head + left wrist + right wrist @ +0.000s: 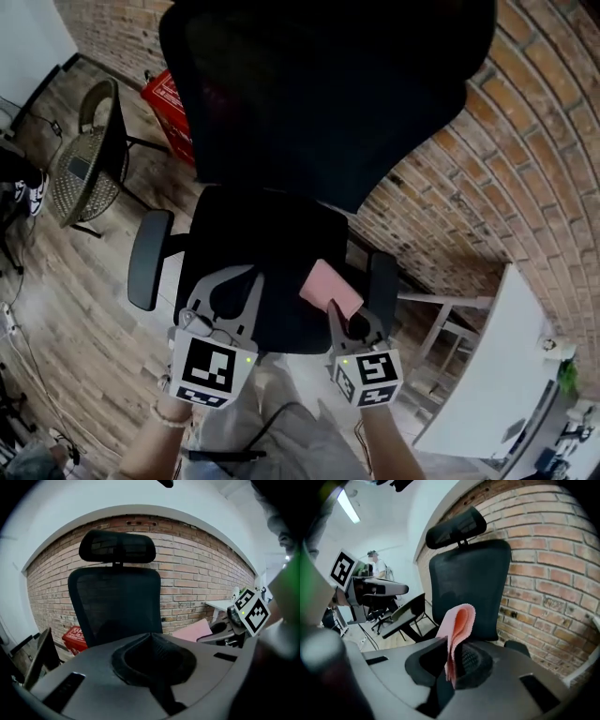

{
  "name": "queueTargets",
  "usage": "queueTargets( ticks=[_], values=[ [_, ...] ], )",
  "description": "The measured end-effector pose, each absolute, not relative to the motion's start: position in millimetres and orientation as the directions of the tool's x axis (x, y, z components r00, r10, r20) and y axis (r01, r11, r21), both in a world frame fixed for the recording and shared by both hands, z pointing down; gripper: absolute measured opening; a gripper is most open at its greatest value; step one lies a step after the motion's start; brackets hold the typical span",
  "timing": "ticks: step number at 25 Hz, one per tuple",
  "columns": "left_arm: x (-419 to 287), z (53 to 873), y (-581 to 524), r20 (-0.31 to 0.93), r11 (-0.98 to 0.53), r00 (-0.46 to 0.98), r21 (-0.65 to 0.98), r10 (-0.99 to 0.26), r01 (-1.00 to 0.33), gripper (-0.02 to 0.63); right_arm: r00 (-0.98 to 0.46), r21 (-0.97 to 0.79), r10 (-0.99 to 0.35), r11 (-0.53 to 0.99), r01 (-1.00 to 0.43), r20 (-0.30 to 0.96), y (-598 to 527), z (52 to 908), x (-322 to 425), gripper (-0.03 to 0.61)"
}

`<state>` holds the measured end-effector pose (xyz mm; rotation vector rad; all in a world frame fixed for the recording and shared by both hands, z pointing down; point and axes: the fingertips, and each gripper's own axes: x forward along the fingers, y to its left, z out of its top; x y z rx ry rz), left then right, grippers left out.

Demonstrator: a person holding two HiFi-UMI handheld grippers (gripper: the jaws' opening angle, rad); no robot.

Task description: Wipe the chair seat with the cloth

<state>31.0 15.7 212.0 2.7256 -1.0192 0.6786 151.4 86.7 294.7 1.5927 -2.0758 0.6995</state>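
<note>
The right hand-held gripper (pixel 451 660) is clamped on a folded pink cloth (pixel 458 625), which stands up from its jaws over the right side of the black mesh office chair's seat (pixel 267 248). The left hand-held gripper (pixel 150 641) has its jaws pressed together with nothing between them, over the seat's front edge.

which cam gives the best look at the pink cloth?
Right gripper view: the pink cloth sits dead centre, folded and clamped in the right gripper. Head view shows only a pink patch over the chair seat ahead of that gripper. Left gripper view catches one flat corner, right of centre.
</note>
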Motion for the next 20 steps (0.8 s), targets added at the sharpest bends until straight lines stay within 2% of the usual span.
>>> queueTargets(
  ticks=[9,20],
  values=[
    [10,79,19,0.344,-0.741,0.676,-0.099,-0.652,-0.664,0.018,-0.271,-0.105,-0.855,0.251,-0.962,0.441,66,158,151,0.051],
    [-7,23,33,0.290,-0.713,0.666,-0.095,-0.688,-0.695,0.018,-0.340,-0.033,-0.895,0.346,-0.938,0.288,58,67,129,0.051]
  ],
)
